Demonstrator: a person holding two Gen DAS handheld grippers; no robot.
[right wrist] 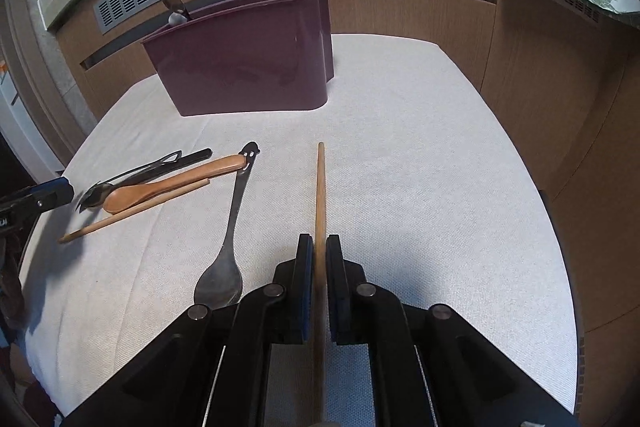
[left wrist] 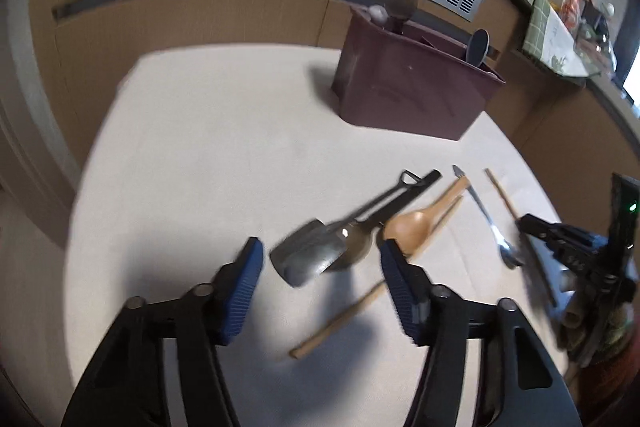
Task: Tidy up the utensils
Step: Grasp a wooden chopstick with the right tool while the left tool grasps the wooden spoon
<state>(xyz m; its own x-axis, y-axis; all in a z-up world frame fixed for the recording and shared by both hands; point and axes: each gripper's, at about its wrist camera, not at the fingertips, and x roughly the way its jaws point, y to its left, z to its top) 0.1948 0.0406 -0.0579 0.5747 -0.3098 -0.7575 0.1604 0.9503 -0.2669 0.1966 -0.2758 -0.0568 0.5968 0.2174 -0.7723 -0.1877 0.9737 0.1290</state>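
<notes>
right gripper (right wrist: 319, 251): jaws clamped on a wooden chopstick (right wrist: 320, 187), stick runs straight ahead between the pads
left gripper (left wrist: 320, 259): jaws apart, nothing pinched; blurred grey spatula head (left wrist: 298, 259) sits between the blue fingertips (left wrist: 250, 267)
utensil pile: dark spoon (left wrist: 352, 247), wooden spoon (right wrist: 168, 187), second chopstick (right wrist: 136, 209) lying together on the white table cloth (right wrist: 420, 187)
metal spoon (right wrist: 224, 267): alone, flat on cloth, just left of right gripper
holder: maroon utensil caddy (right wrist: 248, 67) at the far edge, upright, a few utensils already standing in it
</notes>
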